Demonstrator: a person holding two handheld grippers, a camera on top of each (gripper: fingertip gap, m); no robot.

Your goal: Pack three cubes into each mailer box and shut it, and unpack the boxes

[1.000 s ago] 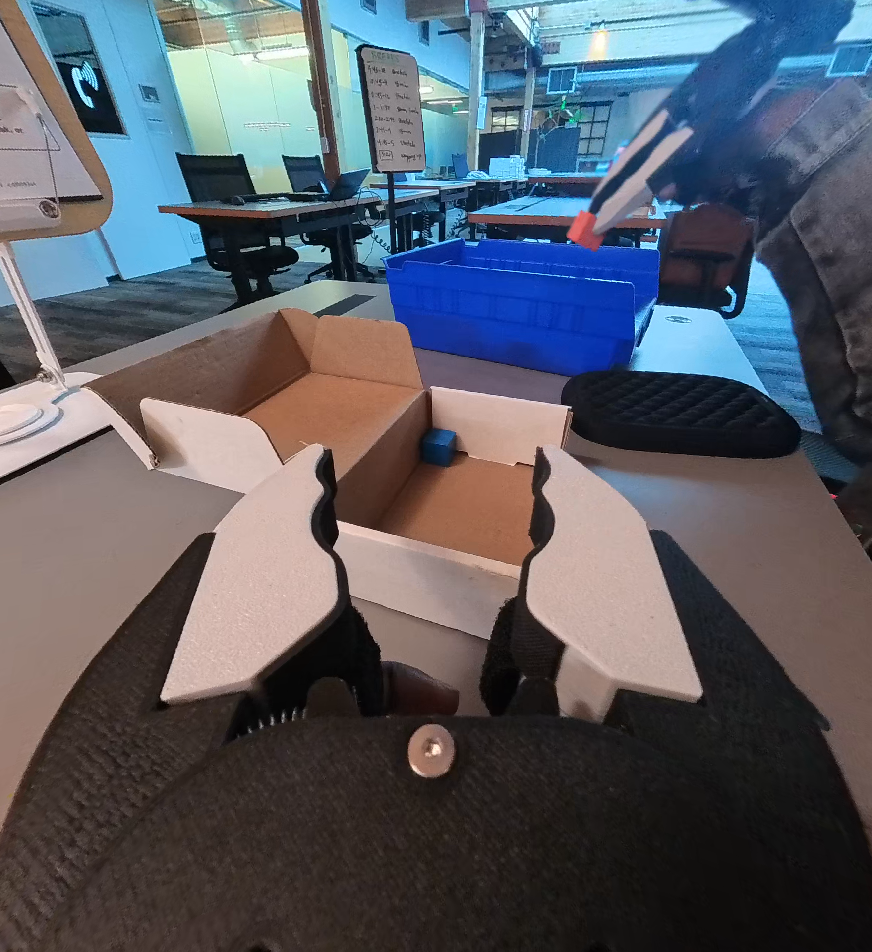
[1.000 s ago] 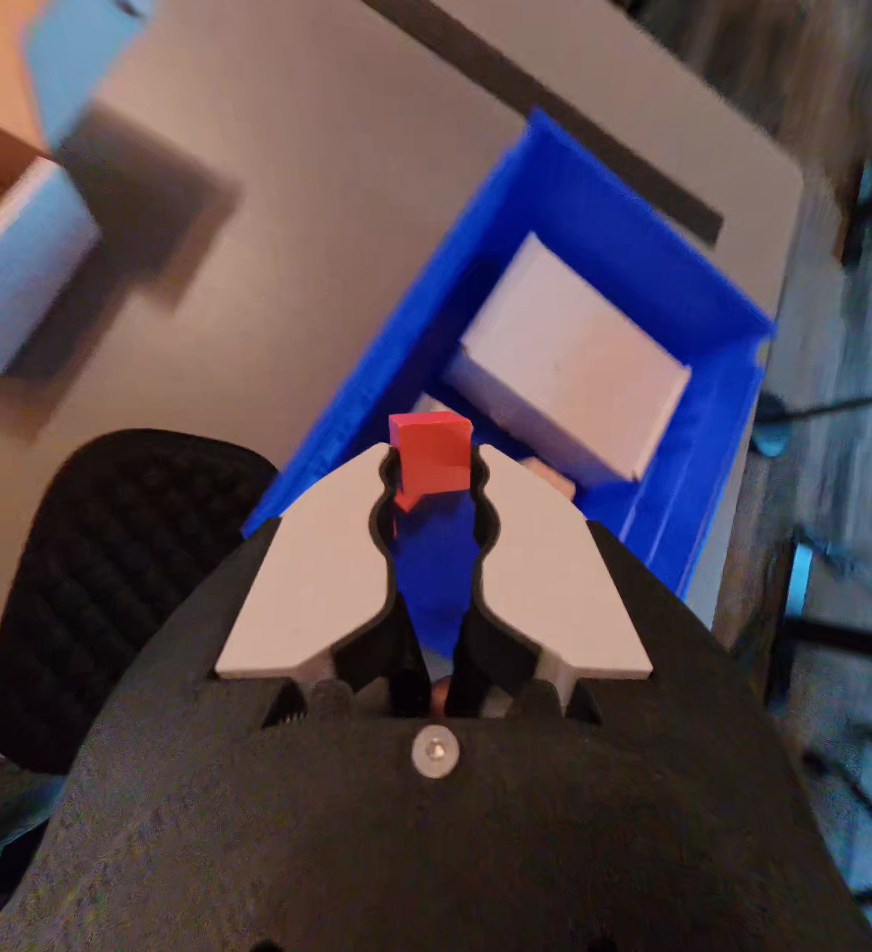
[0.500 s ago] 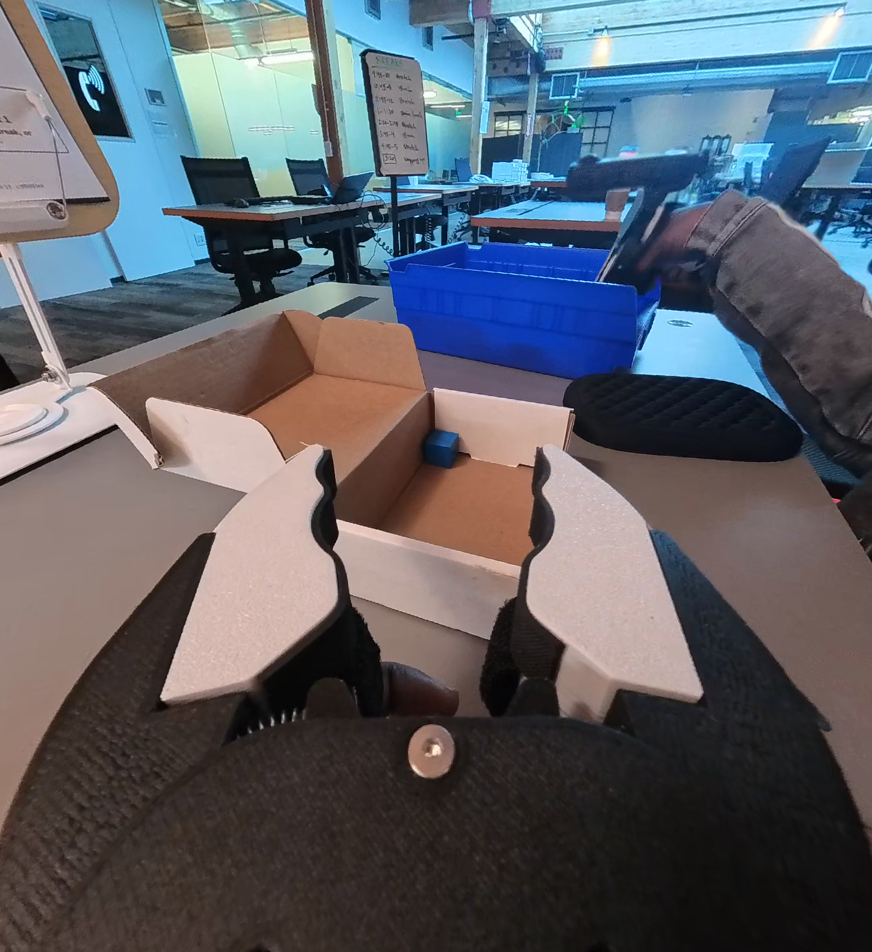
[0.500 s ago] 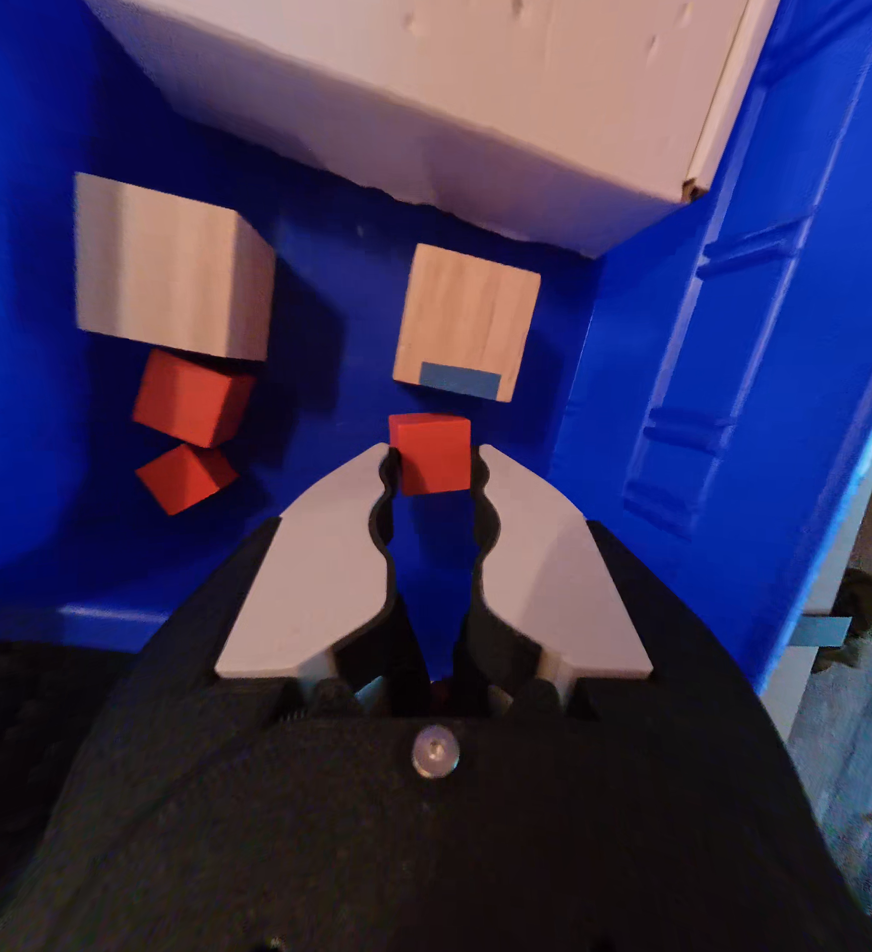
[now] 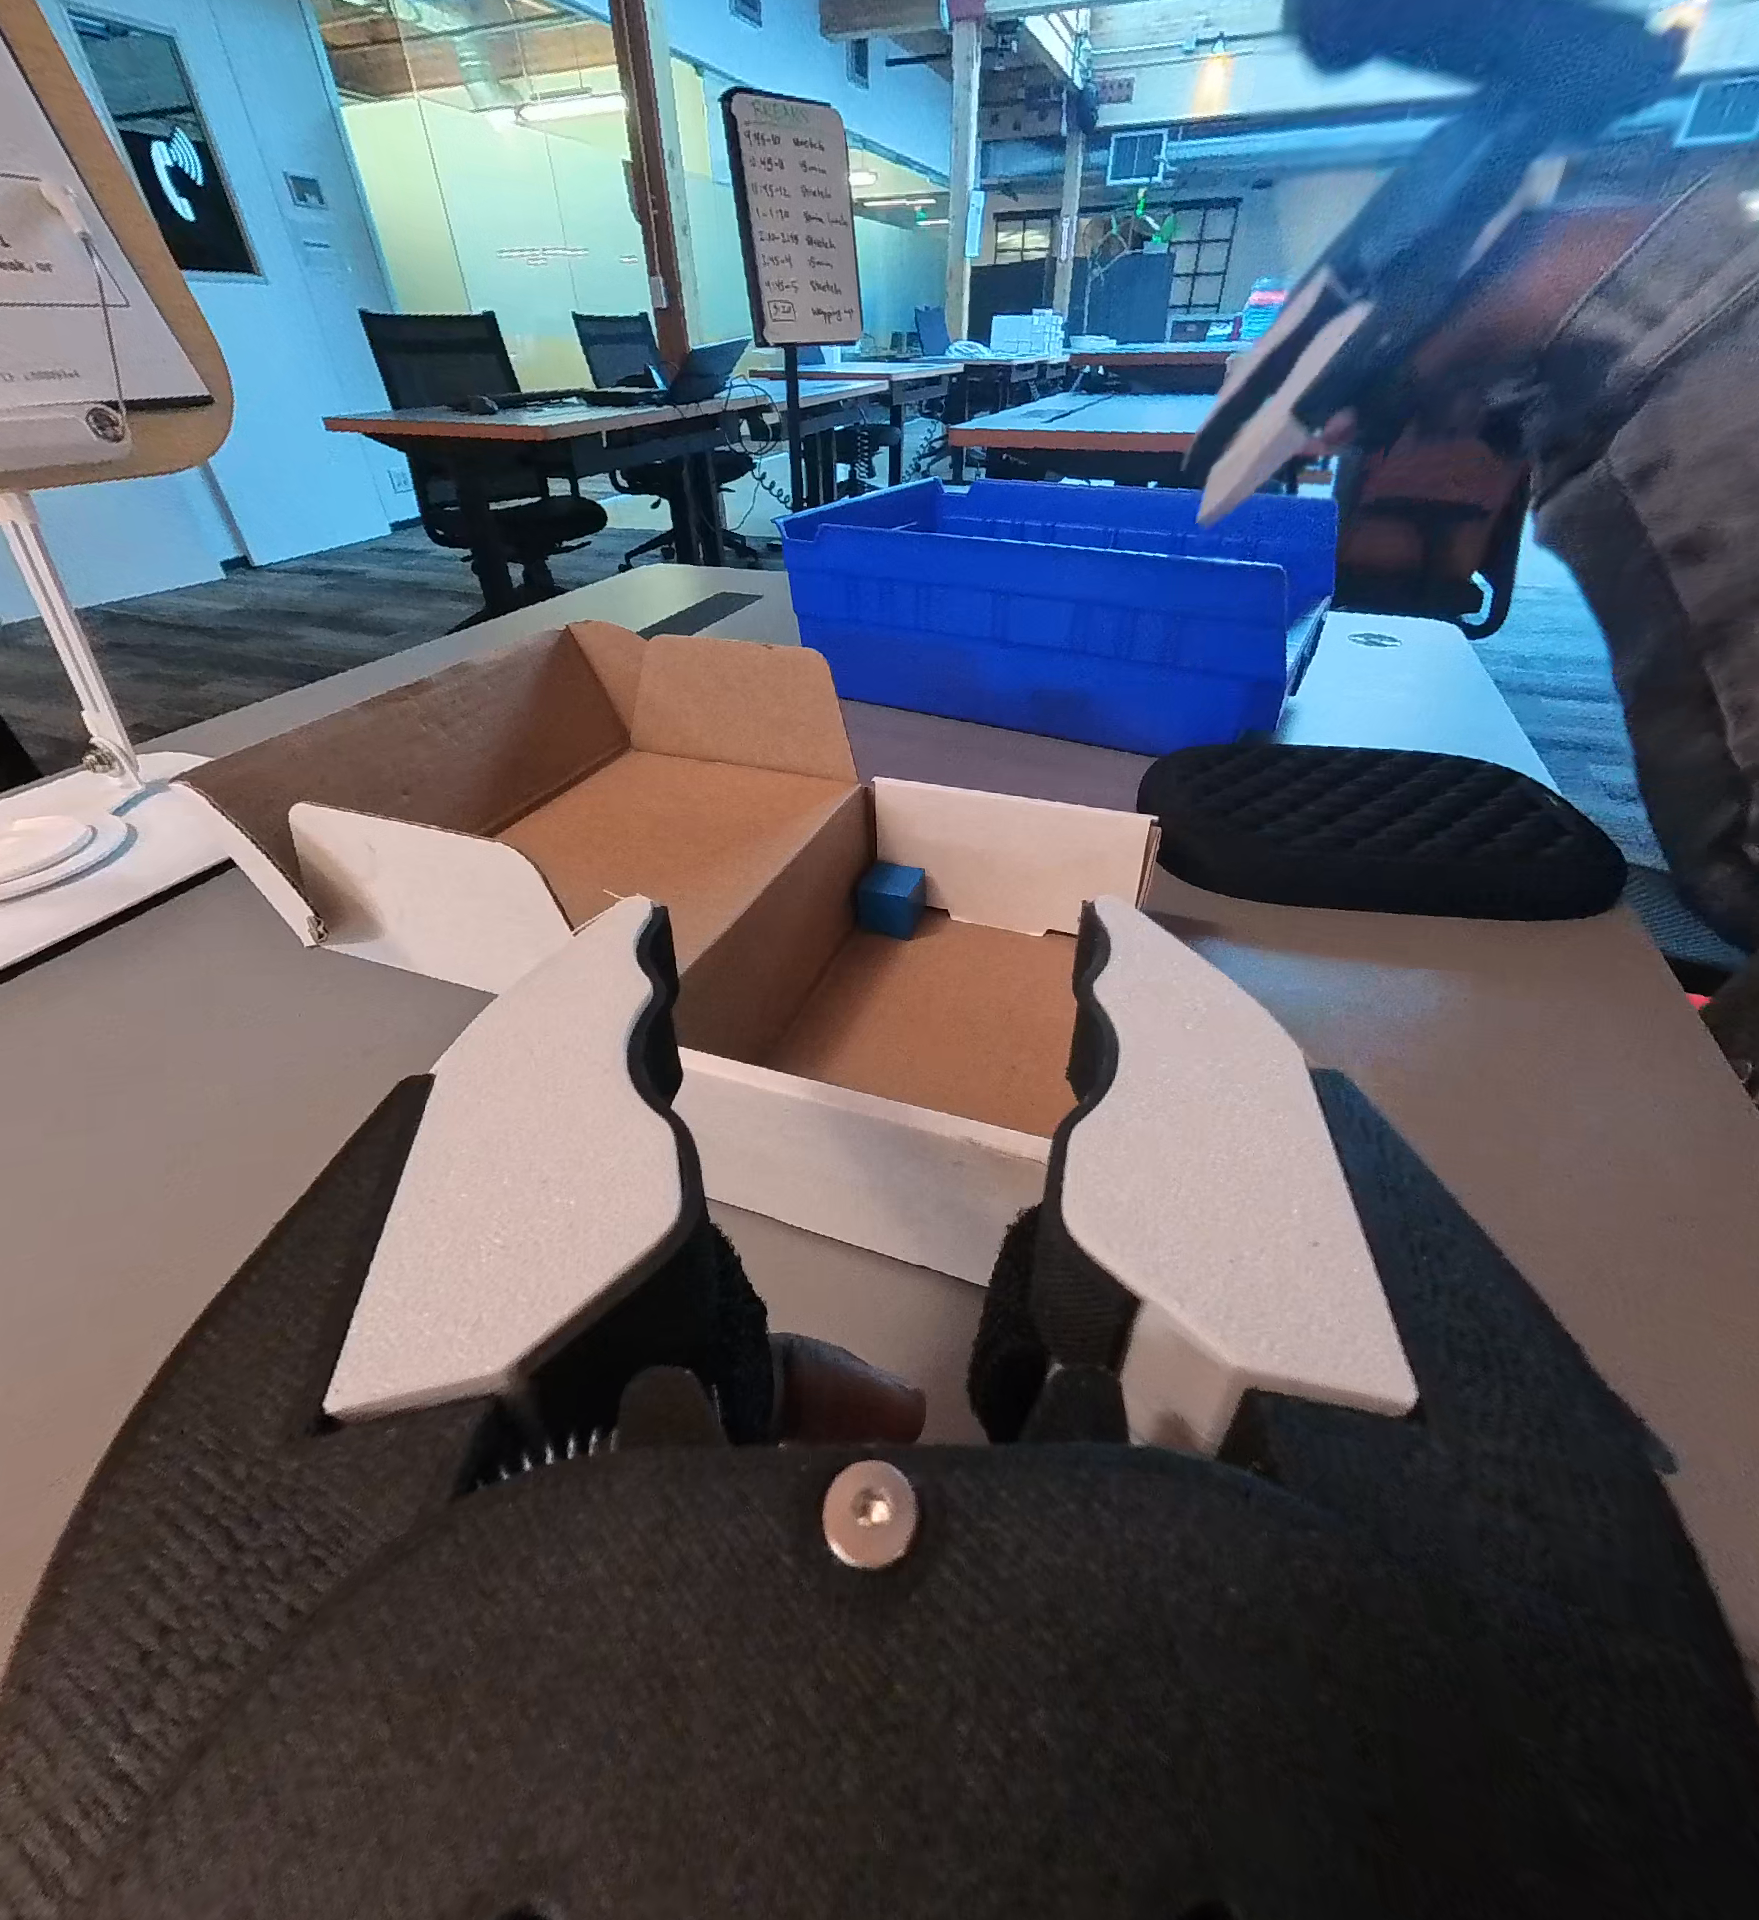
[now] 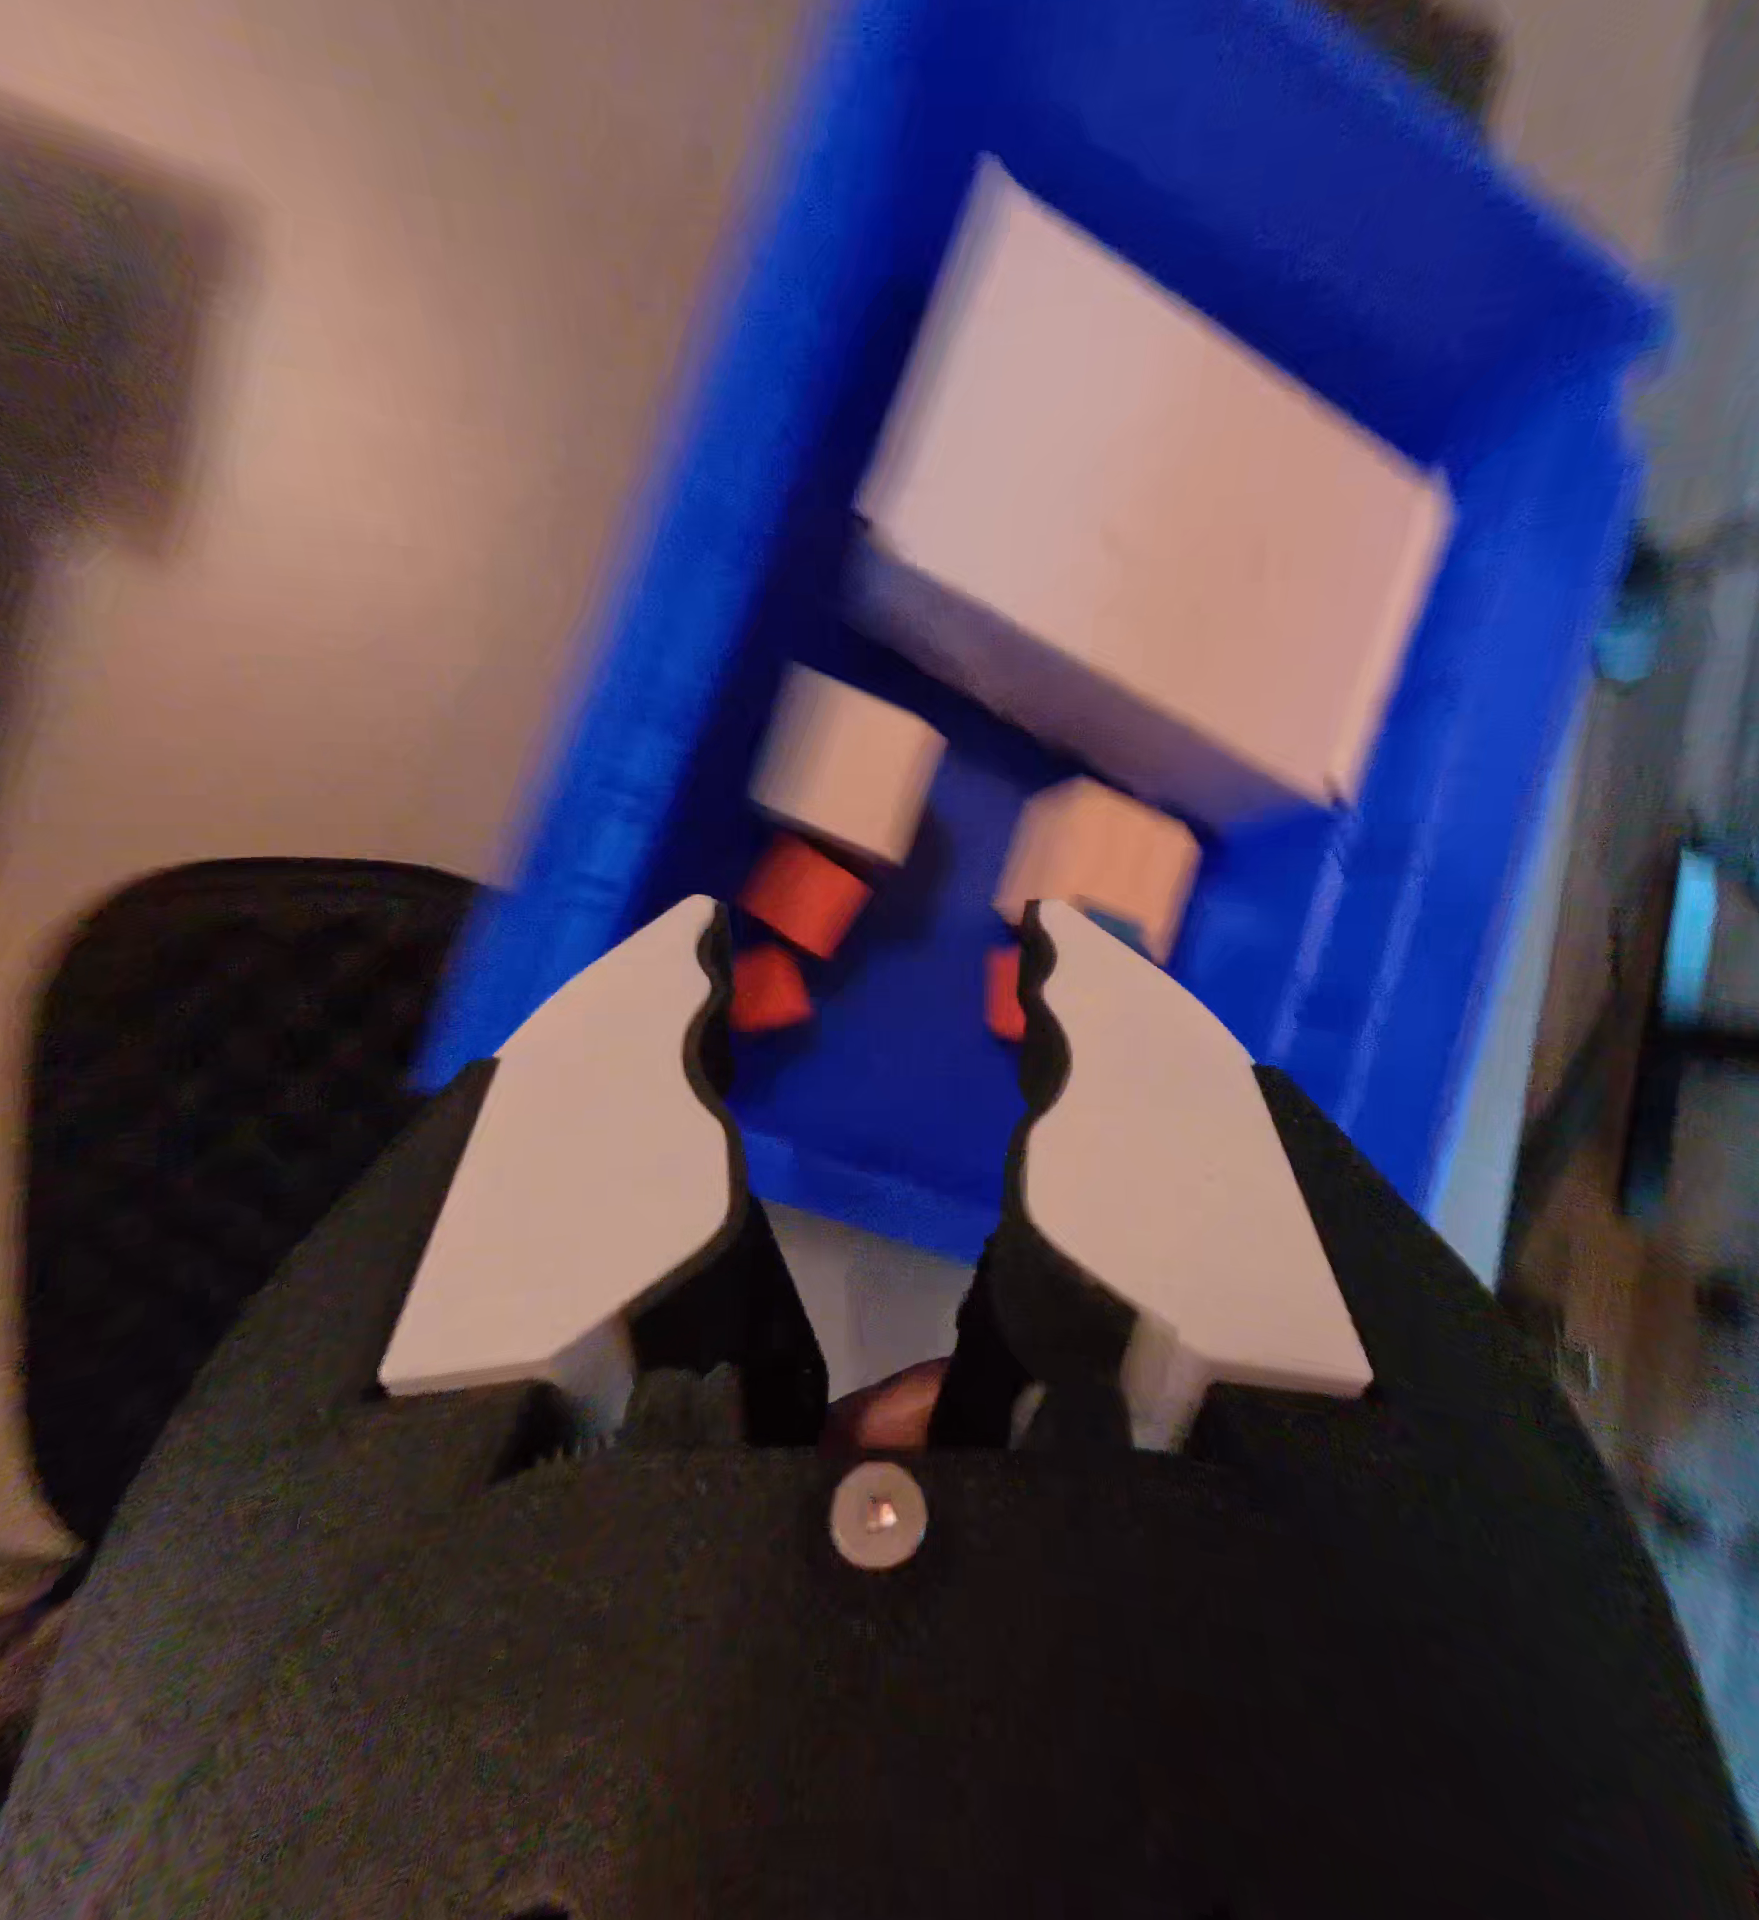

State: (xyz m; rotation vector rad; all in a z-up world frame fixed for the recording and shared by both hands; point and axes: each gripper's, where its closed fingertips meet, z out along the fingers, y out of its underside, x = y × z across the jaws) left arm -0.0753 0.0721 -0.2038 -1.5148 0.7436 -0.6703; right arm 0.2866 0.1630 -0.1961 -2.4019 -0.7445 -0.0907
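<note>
The left gripper (image 5: 870, 966), jaws apart and empty, faces an open mailer box (image 5: 854, 1122) with one blue cube (image 5: 891, 902) inside. Only the right wrist view sees into the blue bin (image 6: 1374, 935): red cubes (image 6: 802, 896), wooden blocks (image 6: 844, 774) and a closed white box (image 6: 1145, 582) under the right gripper (image 6: 873, 920), jaws apart, empty.

I'm working in an open-plan office. Beyond my grey table (image 5: 231, 1091) I see rows of wood-topped desks (image 5: 584, 421) with black swivel chairs (image 5: 459, 416), a laptop (image 5: 698, 364) left open on one, and a standing whiteboard (image 5: 797, 234) covered in handwriting. Glass-walled meeting rooms (image 5: 480, 208) line the far side, under exposed timber posts (image 5: 662, 177) and ceiling lights.
</note>
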